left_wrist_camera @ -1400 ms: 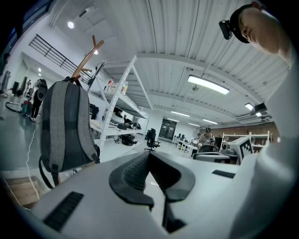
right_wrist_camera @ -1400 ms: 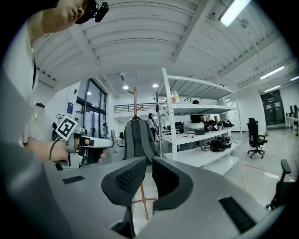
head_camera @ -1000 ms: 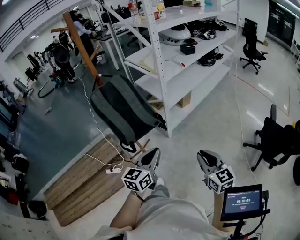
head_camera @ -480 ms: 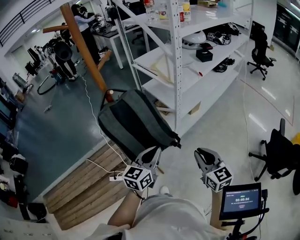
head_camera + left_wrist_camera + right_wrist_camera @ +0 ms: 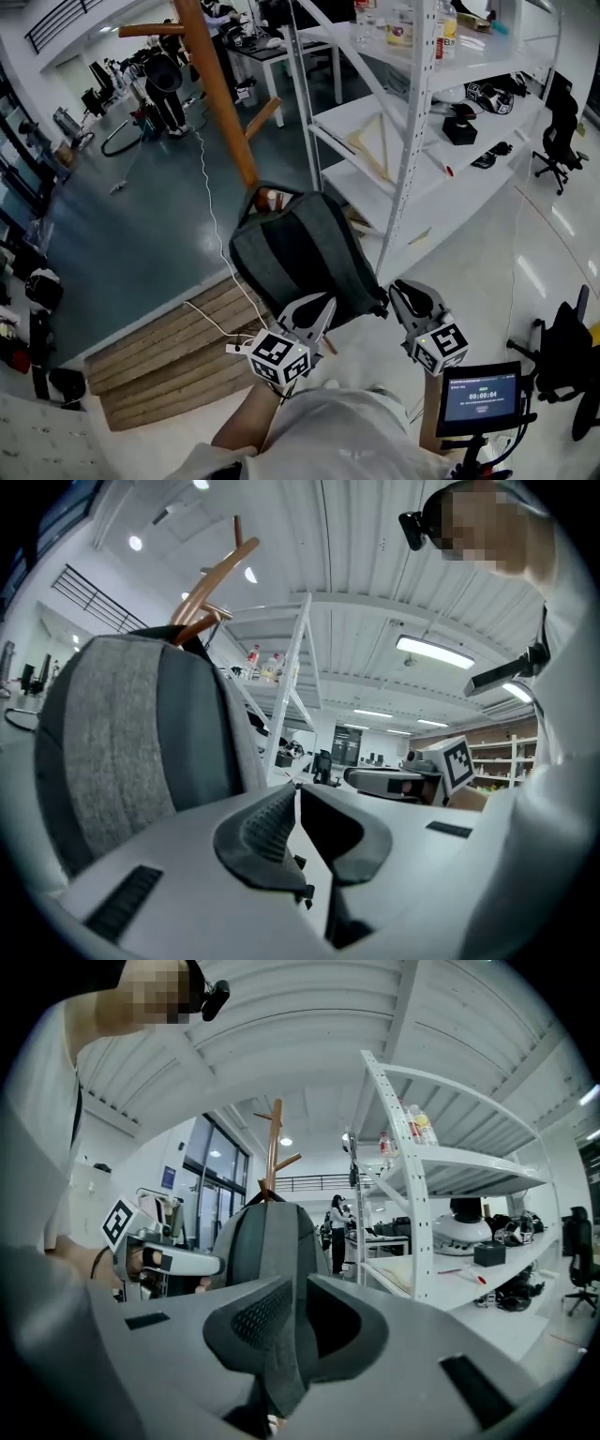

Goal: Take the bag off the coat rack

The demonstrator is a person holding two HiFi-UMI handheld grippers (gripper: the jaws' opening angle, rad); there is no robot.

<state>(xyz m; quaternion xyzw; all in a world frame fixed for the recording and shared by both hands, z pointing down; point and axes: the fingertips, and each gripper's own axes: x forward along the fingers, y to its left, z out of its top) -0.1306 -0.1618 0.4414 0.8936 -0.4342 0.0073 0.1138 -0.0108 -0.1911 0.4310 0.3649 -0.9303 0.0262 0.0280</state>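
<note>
A grey and black backpack (image 5: 309, 258) hangs from the tilted wooden coat rack (image 5: 220, 94). Both grippers sit just below the bag's lower edge. My left gripper (image 5: 323, 302) is shut and empty, its tips at the bag's bottom left. My right gripper (image 5: 398, 286) is shut too, at the bottom right corner. In the left gripper view the bag (image 5: 131, 742) fills the left side, beyond the closed left gripper (image 5: 298, 791), with the rack (image 5: 211, 578) above. In the right gripper view the bag (image 5: 267, 1237) hangs straight ahead of the right gripper (image 5: 300, 1281), under the rack (image 5: 274, 1147).
A white metal shelving unit (image 5: 412, 141) stands close to the right of the bag. A low wooden platform (image 5: 159, 356) with a white cable and power strip (image 5: 234, 347) lies at the left. A small screen (image 5: 480, 398) and an office chair (image 5: 567, 352) are at the right. People stand far behind.
The bag and rack have come nearer and moved toward the centre. Both grippers now reach the bag's bottom edge; a second ago they were well short of it.
</note>
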